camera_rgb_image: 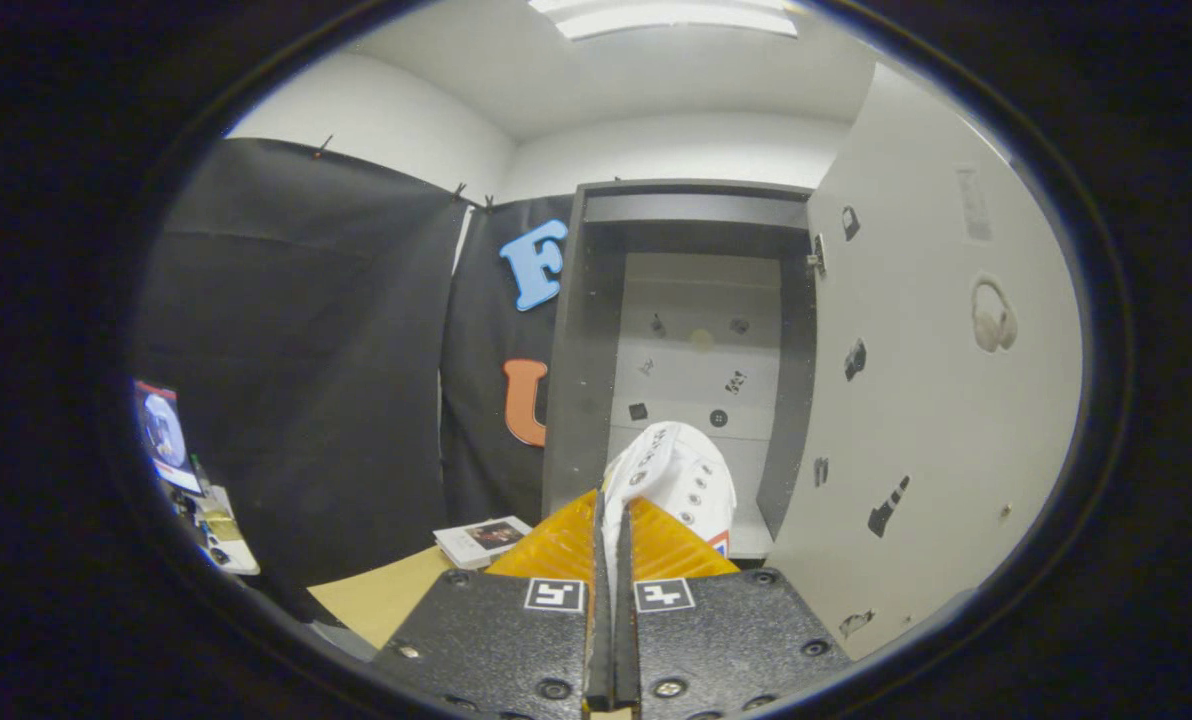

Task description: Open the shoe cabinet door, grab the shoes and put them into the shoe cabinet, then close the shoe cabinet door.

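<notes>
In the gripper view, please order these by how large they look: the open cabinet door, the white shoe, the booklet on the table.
1. cabinet door, open
2. white shoe, pinched between the gripper fingers, so nearness enlarges it
3. booklet

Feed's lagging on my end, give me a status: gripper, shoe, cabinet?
Gripper shut on white shoe. Shoe held up ahead of open shoe cabinet; door swung wide beside it. Nothing blocking the opening.

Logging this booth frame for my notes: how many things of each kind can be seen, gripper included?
Shoe cabinet, door open: 1
White shoe, pinched between the fingers: 1
Hand-held gripper: 1
Booklet left of the fingers: 1
Screen at far left: 1
Total: 5
</notes>
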### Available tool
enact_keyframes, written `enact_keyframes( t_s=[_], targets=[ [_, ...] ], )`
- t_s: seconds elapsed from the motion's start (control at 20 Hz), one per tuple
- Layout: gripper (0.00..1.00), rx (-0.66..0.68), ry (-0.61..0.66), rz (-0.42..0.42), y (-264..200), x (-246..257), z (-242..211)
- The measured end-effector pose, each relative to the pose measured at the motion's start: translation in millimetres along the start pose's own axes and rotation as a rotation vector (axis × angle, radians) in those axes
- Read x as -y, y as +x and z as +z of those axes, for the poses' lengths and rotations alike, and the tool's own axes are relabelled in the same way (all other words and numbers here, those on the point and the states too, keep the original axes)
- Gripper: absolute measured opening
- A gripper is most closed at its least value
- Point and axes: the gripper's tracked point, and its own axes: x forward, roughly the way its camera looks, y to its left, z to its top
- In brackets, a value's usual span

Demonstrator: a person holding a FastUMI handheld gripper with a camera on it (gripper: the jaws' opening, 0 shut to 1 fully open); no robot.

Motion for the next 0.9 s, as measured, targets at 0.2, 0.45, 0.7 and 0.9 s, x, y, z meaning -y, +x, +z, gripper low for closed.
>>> enact_keyframes(
  t_s=[0.2, 0.45, 0.7, 0.9],
  targets=[
    [0.05, -0.016, 0.042, -0.004, 49.1, 7.9, 24.7],
    [0.05, -0.069, 0.071, -0.078, 127.9, 44.1, 29.3],
    [0.05, -0.115, 0.104, -0.092, 202.3, 83.9, 6.9],
    [0.05, -0.158, -0.01, -0.145, 249.2, 116.9, -28.9]
  ],
)
